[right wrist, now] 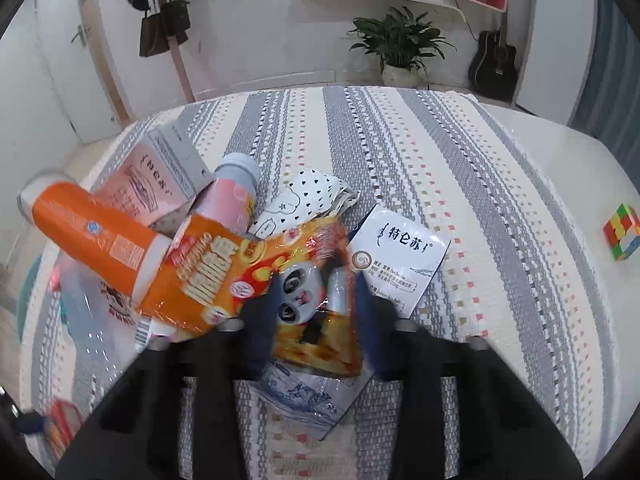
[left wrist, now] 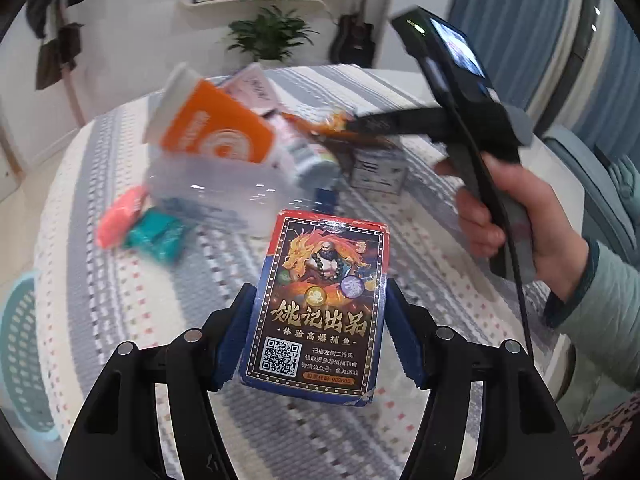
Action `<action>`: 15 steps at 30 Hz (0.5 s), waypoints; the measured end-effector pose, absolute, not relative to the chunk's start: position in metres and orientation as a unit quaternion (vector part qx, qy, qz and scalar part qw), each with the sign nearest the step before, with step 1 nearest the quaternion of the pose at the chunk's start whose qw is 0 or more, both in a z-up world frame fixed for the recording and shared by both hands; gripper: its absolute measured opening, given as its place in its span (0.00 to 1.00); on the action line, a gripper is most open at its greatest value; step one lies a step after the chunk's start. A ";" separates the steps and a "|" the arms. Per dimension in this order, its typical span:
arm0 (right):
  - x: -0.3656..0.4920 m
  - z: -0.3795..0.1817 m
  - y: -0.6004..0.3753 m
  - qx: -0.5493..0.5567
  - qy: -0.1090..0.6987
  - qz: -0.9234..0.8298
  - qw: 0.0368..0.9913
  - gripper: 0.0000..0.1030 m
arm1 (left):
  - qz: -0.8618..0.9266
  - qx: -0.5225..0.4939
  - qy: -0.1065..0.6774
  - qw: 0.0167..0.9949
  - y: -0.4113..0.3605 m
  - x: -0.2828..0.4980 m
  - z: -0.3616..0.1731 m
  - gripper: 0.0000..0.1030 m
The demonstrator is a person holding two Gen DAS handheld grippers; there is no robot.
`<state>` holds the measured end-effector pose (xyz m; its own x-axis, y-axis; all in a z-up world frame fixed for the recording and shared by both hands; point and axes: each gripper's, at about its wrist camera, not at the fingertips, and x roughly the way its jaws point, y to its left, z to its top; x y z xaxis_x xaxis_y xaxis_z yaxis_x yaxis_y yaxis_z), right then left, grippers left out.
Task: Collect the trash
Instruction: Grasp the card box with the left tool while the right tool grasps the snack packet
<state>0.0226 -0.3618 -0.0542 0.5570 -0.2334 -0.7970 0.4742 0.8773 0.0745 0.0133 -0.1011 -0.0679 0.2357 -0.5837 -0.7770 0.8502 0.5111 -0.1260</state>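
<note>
In the left wrist view, the left gripper (left wrist: 320,320) pinches the card box (left wrist: 320,300) by its two long sides, lifted above the striped cloth (left wrist: 120,300); a firm, level squeeze should keep the box from sliding out on the way to the teal basket (left wrist: 20,352) at the left edge. In the right wrist view, the right gripper (right wrist: 316,312) straddles the orange snack bag (right wrist: 256,276) in the pile, its fingers blurred and apparently just touching; closing low on the crinkly film would avoid dragging the milk carton (right wrist: 400,252) beside it.

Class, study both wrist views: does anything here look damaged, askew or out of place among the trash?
Yes. The card box clamped in the left gripper has a scuffed, torn bottom corner. A Rubik's cube sits alone, far from the trash pile, and doesn't look like trash.
</note>
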 end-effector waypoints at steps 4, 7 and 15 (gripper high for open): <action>0.016 -0.051 -0.365 0.150 0.411 -0.202 0.876 0.11 | -0.451 0.140 0.402 0.785 -0.095 0.018 -0.064 0.60; 0.010 -0.042 -0.366 0.159 0.395 -0.196 0.883 0.09 | -0.433 0.115 0.399 0.800 -0.087 0.029 -0.058 0.60; -0.005 0.005 -0.351 0.158 0.345 -0.184 0.907 0.06 | -0.383 0.046 0.380 0.840 -0.053 0.068 -0.034 0.60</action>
